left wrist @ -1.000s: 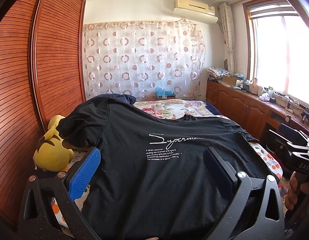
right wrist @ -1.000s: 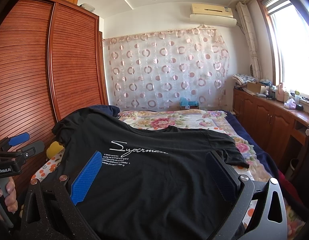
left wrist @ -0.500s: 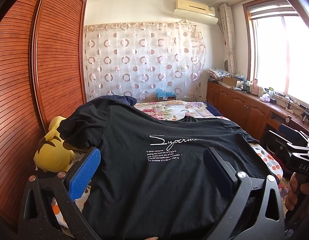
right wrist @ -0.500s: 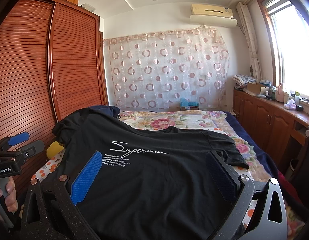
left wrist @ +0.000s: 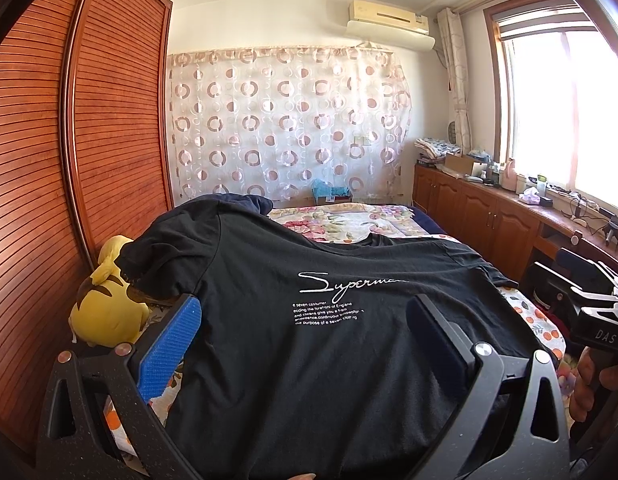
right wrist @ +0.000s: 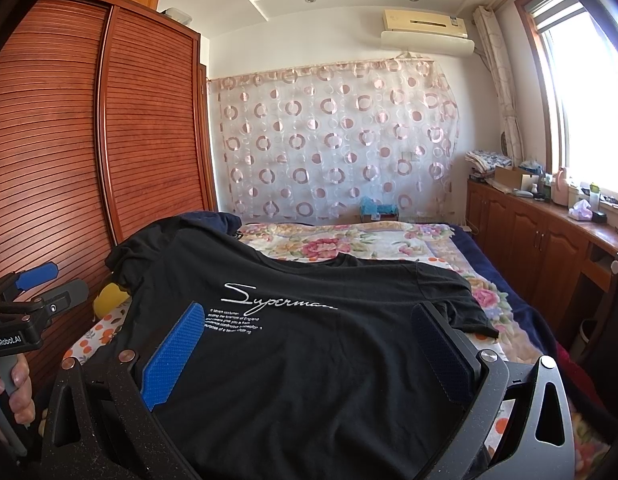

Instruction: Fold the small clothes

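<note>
While the slatted wooden wardrobe fills the left wall, a yellow plush toy sits at its foot, tucked right under the shirt's left sleeve. Over to the left claw now: its fingers stand wide apart, blue pad on one side, dark pad on the other, nothing gripped, poised just above the cloth. And there's the black T-shirt, spread face-up on the bed, white script lettering across the chest, collar toward the far end, hem nearest the claws. Its left sleeve rides up over a dark lump by the wardrobe; the right sleeve lies flat on the floral bedspread. From the right wrist view, the right claw is gaping just as wide, empty too, hovering over the lower half of the shirt. A hand grips the other tool's handle at the left edge there. Behind the bed hangs a circle-patterned curtain; along the right wall runs a wooden cabinet under the bright window.
</note>
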Demonstrator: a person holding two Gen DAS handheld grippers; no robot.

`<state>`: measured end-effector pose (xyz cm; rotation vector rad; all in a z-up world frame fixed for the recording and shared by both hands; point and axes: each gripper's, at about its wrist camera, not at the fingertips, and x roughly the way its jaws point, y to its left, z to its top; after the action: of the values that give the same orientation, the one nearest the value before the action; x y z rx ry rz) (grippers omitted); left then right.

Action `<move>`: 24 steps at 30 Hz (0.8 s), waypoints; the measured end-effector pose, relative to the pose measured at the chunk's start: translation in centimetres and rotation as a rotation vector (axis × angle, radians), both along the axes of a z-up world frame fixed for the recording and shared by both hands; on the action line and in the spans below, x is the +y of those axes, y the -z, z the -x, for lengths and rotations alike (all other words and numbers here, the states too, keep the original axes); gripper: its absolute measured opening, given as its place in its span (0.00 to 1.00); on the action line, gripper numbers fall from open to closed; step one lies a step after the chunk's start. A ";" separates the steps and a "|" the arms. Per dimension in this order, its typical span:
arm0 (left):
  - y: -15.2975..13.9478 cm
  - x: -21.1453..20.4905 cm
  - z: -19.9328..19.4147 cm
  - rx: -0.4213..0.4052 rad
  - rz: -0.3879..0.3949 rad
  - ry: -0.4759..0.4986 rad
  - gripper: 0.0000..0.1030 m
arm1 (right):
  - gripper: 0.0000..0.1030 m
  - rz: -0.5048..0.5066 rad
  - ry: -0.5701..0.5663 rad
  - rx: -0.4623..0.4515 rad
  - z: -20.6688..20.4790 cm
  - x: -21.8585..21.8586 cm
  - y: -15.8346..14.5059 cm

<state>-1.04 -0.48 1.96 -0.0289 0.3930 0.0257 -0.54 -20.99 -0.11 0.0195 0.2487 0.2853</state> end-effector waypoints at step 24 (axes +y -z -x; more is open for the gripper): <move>0.8 3.8 -2.1 0.063 0.037 -0.042 1.00 | 1.00 0.010 -0.060 0.037 -1.7 1.1 1.2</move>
<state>1.04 3.36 1.14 -0.0735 0.4559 0.0613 1.19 -19.92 -1.33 0.0078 0.2881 0.3435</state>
